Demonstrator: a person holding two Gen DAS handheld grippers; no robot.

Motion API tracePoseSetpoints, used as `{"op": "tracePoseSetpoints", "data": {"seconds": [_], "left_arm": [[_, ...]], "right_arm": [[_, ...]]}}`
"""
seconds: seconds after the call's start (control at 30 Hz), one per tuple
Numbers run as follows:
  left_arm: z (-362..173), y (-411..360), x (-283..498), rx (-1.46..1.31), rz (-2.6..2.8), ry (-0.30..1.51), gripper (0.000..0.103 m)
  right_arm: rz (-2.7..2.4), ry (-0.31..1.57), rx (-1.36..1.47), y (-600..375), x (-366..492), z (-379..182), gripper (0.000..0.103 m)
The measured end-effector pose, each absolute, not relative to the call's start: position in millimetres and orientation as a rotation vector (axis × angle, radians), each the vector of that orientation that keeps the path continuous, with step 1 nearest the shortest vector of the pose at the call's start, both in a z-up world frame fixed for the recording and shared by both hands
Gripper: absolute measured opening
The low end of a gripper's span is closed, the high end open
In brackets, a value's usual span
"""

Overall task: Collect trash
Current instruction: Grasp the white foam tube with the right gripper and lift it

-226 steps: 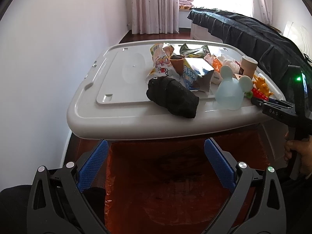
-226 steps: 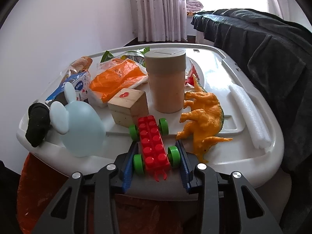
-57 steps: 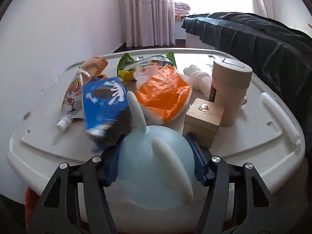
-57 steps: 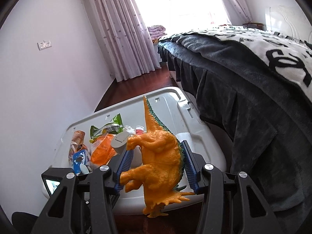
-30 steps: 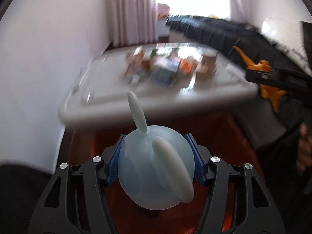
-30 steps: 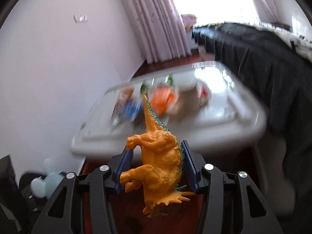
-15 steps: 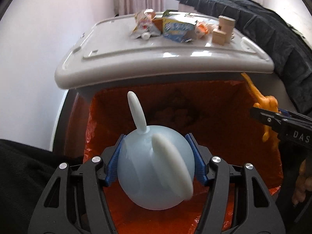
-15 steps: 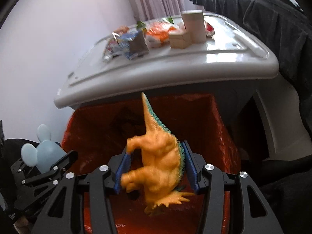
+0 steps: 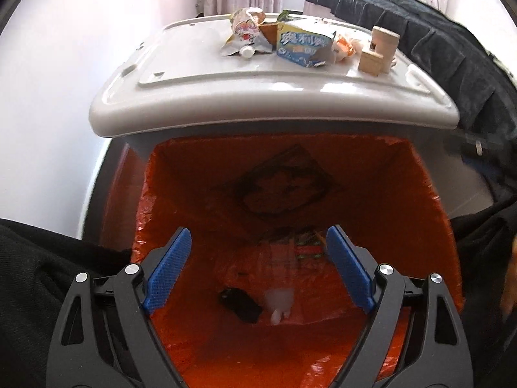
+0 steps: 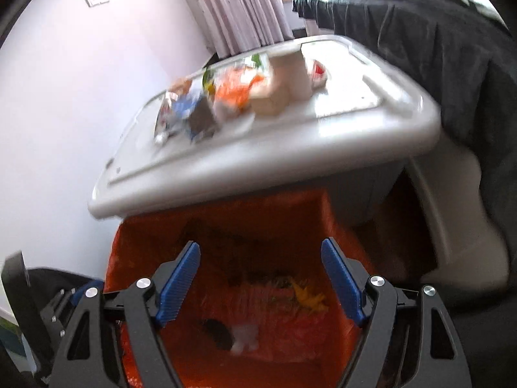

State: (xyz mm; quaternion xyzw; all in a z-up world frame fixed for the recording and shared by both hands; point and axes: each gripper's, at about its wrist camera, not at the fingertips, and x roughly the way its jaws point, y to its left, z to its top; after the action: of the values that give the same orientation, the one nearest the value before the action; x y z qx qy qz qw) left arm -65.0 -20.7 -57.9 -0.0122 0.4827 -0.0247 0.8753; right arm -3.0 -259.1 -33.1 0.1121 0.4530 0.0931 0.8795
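Both tools hang over the mouth of the orange-lined trash bin (image 9: 429, 200), and what each carried half a second ago is now gone from its grip. The left tongs (image 9: 258, 268) stand spread wide with nothing between the blue pads; the pale blue eared toy (image 9: 279, 304) they held lies blurred at the bottom of the liner, just beside a dark bundle (image 9: 240, 304) at its 9 o'clock. The right tongs (image 10: 261, 279) are likewise splayed and empty, and the orange dinosaur (image 10: 308, 297) they clamped shows as a smear low in the bin, toward 2 o'clock from the pale toy; the right view is motion-blurred, so whether either has settled cannot be told. That makes two more items dropped into the bag. On the white bench (image 9: 200, 68), at 12 o'clock beyond the bin, litter remains: a crumpled snack pouch (image 9: 245, 34), a blue-and-white carton (image 9: 302, 45) just beside it at 3 o'clock, an orange wrapper (image 9: 342, 43), then a wooden block (image 9: 371, 59) touching a tan cylinder (image 9: 384, 43). The job looks roughly midway; I judge the next reach goes back up to the wrappers, the light crinkly ones needing a firm pinch.
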Motion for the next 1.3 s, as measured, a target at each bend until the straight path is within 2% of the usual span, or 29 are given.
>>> {"op": "tracePoseSetpoints", "data": {"seconds": [0.23, 0.3, 0.37, 0.47, 0.57, 0.6, 0.67, 0.7, 0.73, 0.8, 0.9, 1.07, 1.2, 1.3], "left_arm": [[-46.0, -38.7, -65.5, 0.035, -0.088, 0.937, 0.084], [-46.0, -42.4, -65.6, 0.051, -0.098, 0.933, 0.084], [-45.9, -45.1, -65.6, 0.07, -0.107, 0.932, 0.084], [-47.3, -47.6, -67.3, 0.087, -0.115, 0.92, 0.084], [-49.8, -49.5, -67.1, 0.097, -0.124, 0.922, 0.084], [-50.8, -50.2, -67.1, 0.1, -0.127, 0.923, 0.084], [-53.5, -51.0, -66.7, 0.106, -0.128, 0.931, 0.084], [-54.3, -51.1, -66.7, 0.106, -0.127, 0.933, 0.084], [-55.6, -50.9, -66.8, 0.103, -0.126, 0.936, 0.084], [-58.0, -51.0, -66.6, 0.097, -0.127, 0.945, 0.084], [-58.9, -53.1, -68.4, 0.111, -0.121, 0.937, 0.084], [-52.4, -56.4, -74.1, 0.14, -0.112, 0.895, 0.084], [-40.3, -55.9, -72.6, 0.133, -0.121, 0.891, 0.084], [-18.5, -62.5, -60.6, 0.153, -0.128, 0.814, 0.084]], "right_arm": [[0.04, 0.833, 0.069, -330.6, 99.6, 17.9, 0.073], [0.028, 0.875, 0.052, -345.2, 131.5, 9.5, 0.061], [0.042, 0.937, 0.064, -356.1, 158.4, -5.9, 0.055], [0.045, 1.017, 0.088, -368.3, 186.7, -34.4, 0.055], [0.034, 1.027, 0.063, -368.9, 201.6, -50.1, 0.062], [0.023, 1.036, 0.039, -370.0, 206.9, -54.1, 0.059], [0.043, 1.026, 0.095, -378.4, 208.0, -57.5, 0.057], [0.055, 1.016, 0.119, -382.8, 206.7, -57.6, 0.053], [0.053, 1.013, 0.115, -384.4, 206.9, -57.3, 0.047], [0.067, 1.003, 0.148, -391.8, 205.9, -57.6, 0.023], [0.05, 1.004, 0.172, -391.8, 205.2, -53.9, 0.016], [0.069, 0.941, 0.103, -365.6, 186.2, -25.9, 0.015], [0.178, 0.838, 0.304, -354.0, 129.7, 23.3, 0.015], [0.234, 0.758, 0.329, -336.6, 82.6, 40.5, 0.015]]}}
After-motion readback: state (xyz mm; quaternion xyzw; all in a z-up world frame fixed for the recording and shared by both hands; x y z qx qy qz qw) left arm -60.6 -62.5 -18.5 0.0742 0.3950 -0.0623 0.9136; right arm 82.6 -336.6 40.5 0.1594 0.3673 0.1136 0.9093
